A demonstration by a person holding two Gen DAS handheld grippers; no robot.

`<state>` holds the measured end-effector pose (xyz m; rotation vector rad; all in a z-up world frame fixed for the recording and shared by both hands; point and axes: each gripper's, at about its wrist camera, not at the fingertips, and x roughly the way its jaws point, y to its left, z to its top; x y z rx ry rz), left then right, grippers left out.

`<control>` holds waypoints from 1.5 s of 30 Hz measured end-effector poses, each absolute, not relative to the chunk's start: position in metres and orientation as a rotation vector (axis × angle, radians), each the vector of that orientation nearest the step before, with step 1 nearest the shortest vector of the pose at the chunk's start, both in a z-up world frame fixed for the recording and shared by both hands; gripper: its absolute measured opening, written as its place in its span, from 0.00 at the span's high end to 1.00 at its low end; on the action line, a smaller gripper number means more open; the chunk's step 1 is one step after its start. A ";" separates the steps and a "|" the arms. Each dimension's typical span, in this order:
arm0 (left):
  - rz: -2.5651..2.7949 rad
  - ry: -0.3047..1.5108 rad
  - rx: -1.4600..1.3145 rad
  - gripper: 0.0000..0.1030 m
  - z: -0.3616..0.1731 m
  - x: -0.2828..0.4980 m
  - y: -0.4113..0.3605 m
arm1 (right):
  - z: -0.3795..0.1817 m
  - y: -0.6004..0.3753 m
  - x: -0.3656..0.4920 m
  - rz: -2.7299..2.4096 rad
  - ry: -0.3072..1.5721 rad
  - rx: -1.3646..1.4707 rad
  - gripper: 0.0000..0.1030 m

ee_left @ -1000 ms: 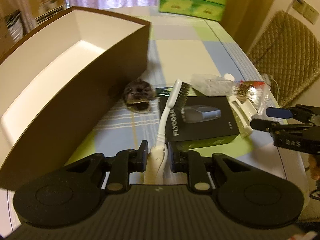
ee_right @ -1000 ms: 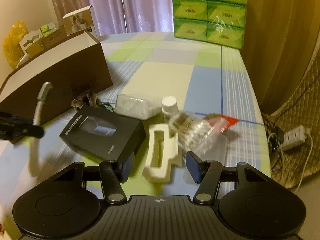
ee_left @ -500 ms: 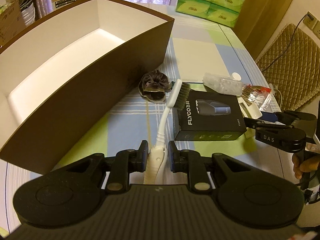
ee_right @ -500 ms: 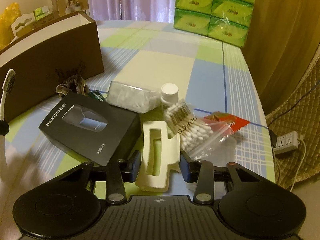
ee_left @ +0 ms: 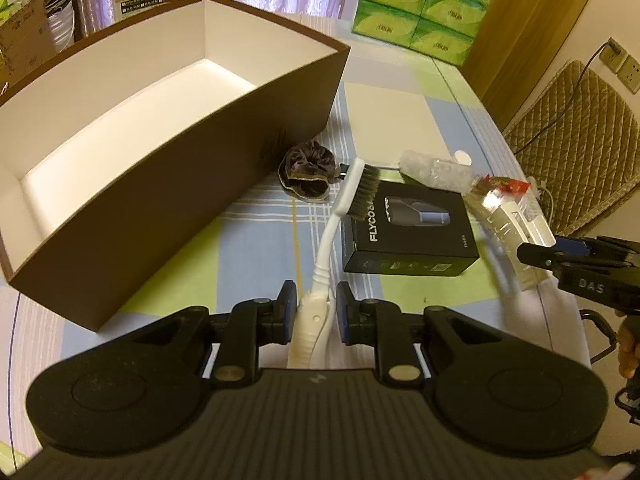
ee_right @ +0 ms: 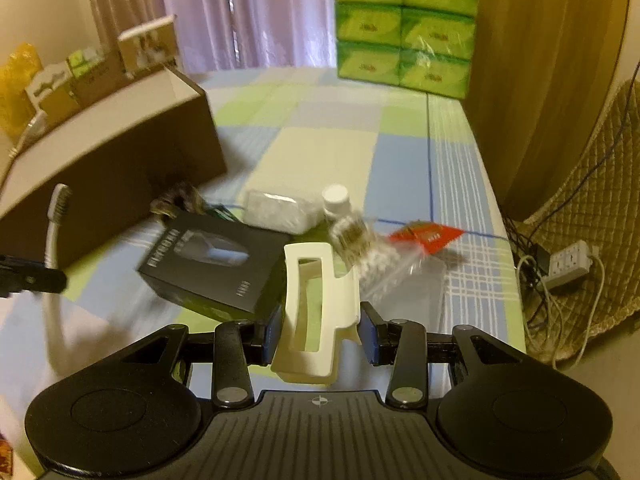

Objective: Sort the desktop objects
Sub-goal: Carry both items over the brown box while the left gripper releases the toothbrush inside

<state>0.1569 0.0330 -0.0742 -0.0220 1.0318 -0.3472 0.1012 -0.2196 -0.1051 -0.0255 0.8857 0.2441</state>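
Both claws grip: left claw [ee_left: 313,307] a toothbrush [ee_left: 352,196] (beside the box rim [ee_left: 256,88]), right claw [ee_right: 320,330] a cream holder [ee_right: 316,304].

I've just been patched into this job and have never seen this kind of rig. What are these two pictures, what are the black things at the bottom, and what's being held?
Each picture comes from a camera on a hand-held gripper, looking along its two fingers; the black shapes are the gripper itself. A person holds one in each hand.

The left gripper is shut on a white brush. The right gripper is shut on a cream plastic holder, also seen at the right of the left view.

On the checked tablecloth lie an open brown box, a black shaver box, a dark hair scrunchie, a bag of cotton swabs and a white-capped bottle.
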 end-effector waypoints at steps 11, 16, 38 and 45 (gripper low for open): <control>-0.333 0.943 -0.092 0.84 -0.031 0.147 0.062 | -0.063 -0.163 0.097 0.440 0.828 -0.037 0.63; -0.299 0.896 -0.111 0.84 -0.008 0.148 0.085 | -0.051 -0.129 0.105 0.535 0.799 -0.051 0.63; -0.183 0.786 -0.167 0.84 0.043 0.237 0.183 | -0.022 0.044 0.186 0.771 0.699 -0.115 0.63; -0.168 0.884 -0.171 0.84 0.009 0.282 0.205 | -0.047 0.076 0.220 0.748 0.769 -0.144 0.63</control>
